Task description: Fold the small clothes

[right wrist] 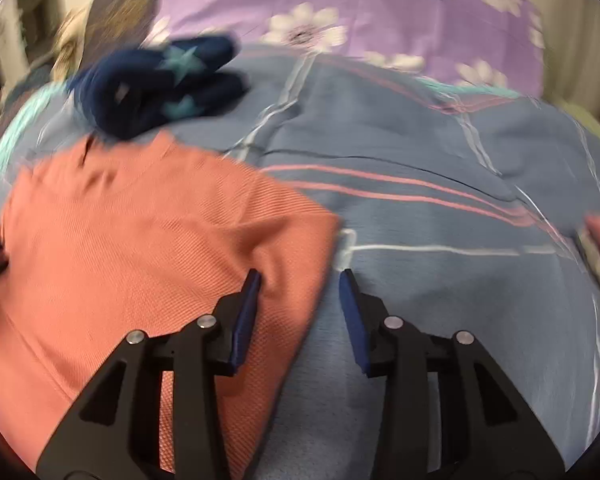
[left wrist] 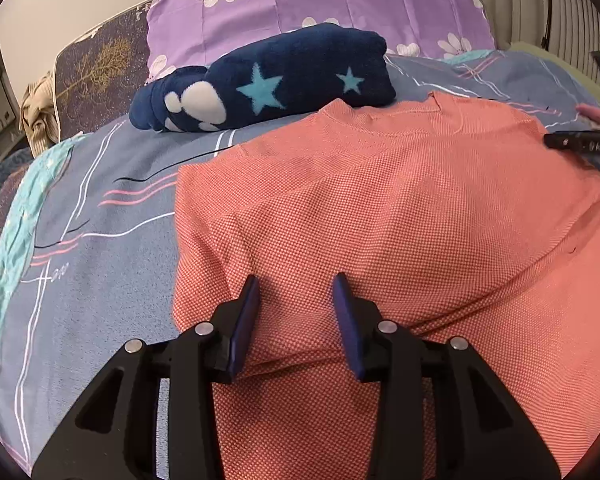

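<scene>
A salmon-pink knit top (left wrist: pixel 380 216) lies flat on the blue patterned bedsheet (left wrist: pixel 100 216), neckline toward the far side. My left gripper (left wrist: pixel 296 284) is open over its left part, fingers just above the fabric, holding nothing. In the right wrist view, which is blurred, the same top (right wrist: pixel 140 240) fills the left half. My right gripper (right wrist: pixel 300 280) is open over the top's right edge, left finger over the fabric, right finger over the bedsheet (right wrist: pixel 440 280). The right gripper's tip also shows at the right edge of the left wrist view (left wrist: pixel 580 144).
A folded navy fleece item with light-blue stars (left wrist: pixel 268 84) lies beyond the top; it also shows in the right wrist view (right wrist: pixel 160 84). A purple flowered pillow (left wrist: pixel 320 8) stands behind it. A dark board with a gold tree (left wrist: pixel 100 76) leans at the far left.
</scene>
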`<state>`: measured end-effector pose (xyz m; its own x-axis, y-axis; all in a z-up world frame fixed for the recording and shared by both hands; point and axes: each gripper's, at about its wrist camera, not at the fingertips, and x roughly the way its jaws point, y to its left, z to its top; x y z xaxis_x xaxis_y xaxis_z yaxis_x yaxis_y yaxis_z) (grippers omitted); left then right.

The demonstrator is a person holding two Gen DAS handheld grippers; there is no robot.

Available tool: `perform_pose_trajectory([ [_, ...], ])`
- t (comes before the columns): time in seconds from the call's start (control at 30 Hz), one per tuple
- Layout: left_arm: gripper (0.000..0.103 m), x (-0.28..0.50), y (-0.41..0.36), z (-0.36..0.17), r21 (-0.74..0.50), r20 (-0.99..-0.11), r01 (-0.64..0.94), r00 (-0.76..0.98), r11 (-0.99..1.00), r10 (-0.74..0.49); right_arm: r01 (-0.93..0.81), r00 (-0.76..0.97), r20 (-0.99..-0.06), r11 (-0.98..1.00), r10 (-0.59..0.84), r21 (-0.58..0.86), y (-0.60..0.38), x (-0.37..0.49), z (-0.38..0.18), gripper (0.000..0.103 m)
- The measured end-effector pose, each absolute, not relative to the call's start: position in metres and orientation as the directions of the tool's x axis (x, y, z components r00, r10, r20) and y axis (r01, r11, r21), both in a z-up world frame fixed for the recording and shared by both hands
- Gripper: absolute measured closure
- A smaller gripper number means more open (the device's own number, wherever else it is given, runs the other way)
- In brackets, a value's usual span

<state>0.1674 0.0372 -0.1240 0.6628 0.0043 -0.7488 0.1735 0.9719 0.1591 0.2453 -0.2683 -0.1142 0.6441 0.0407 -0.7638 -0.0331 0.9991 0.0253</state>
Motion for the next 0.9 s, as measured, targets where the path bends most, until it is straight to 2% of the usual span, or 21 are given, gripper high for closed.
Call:
perform_pose_trajectory([
  [0.07,0.063,0.167,0.037,-0.124,0.162,-0.748,0.173,0.663,0.972,0.007,0.048,0.692,-0.721,0.999,-0.024,0.012,-0.272,0.223,-0.098,0.074],
  [0.17,0.062,0.167,0.035,-0.125,0.176,-0.745,0.171,0.667,0.969,0.018,-0.06,0.726,-0.675,0.99,0.132,0.129,-0.271,0.178,-0.083,0.074],
  [0.27,0.062,0.167,0.036,-0.125,0.174,-0.746,0.172,0.665,0.97,0.016,-0.14,0.704,-0.688,0.984,0.177,0.109,-0.259,0.137,-0.089,0.072],
  [0.33,0.062,0.167,0.036,-0.125,0.172,-0.747,0.172,0.665,0.97,0.014,-0.144,0.676,-0.723,0.988,0.142,0.06,-0.254,0.132,-0.103,0.069],
  [0.4,0.061,0.167,0.038,-0.124,0.16,-0.747,0.17,0.665,0.972,0.007,-0.043,0.662,-0.75,0.997,-0.018,-0.062,-0.264,0.14,-0.126,0.067],
  [0.43,0.06,0.167,0.039,-0.124,0.156,-0.746,0.169,0.666,0.973,0.004,-0.02,0.657,-0.754,1.0,0.028,0.02,-0.275,0.144,-0.13,0.061],
  [0.5,0.059,0.167,0.041,-0.124,0.152,-0.744,0.164,0.668,0.975,0.004,0.051,0.663,-0.737,0.974,0.132,0.221,-0.301,0.14,-0.128,0.061],
  [0.53,0.058,0.167,0.041,-0.124,0.153,-0.744,0.163,0.669,0.975,0.005,0.061,0.671,-0.727,0.966,0.146,0.251,-0.302,0.134,-0.123,0.061],
  [0.6,0.058,0.167,0.04,-0.124,0.155,-0.745,0.162,0.667,0.974,0.007,0.058,0.669,-0.738,0.983,0.09,0.172,-0.291,0.124,-0.117,0.062],
  [0.63,0.058,0.167,0.04,-0.124,0.153,-0.746,0.162,0.666,0.975,0.006,0.058,0.666,-0.742,0.988,0.07,0.146,-0.288,0.121,-0.115,0.067],
  [0.8,0.058,0.167,0.04,-0.124,0.153,-0.746,0.163,0.666,0.975,0.006,0.004,0.673,-0.707,0.954,0.218,0.299,-0.291,0.115,-0.101,0.069],
  [0.9,0.058,0.167,0.04,-0.124,0.155,-0.745,0.163,0.667,0.974,0.007,-0.07,0.697,-0.668,0.953,0.259,0.296,-0.27,0.13,-0.087,0.072],
])
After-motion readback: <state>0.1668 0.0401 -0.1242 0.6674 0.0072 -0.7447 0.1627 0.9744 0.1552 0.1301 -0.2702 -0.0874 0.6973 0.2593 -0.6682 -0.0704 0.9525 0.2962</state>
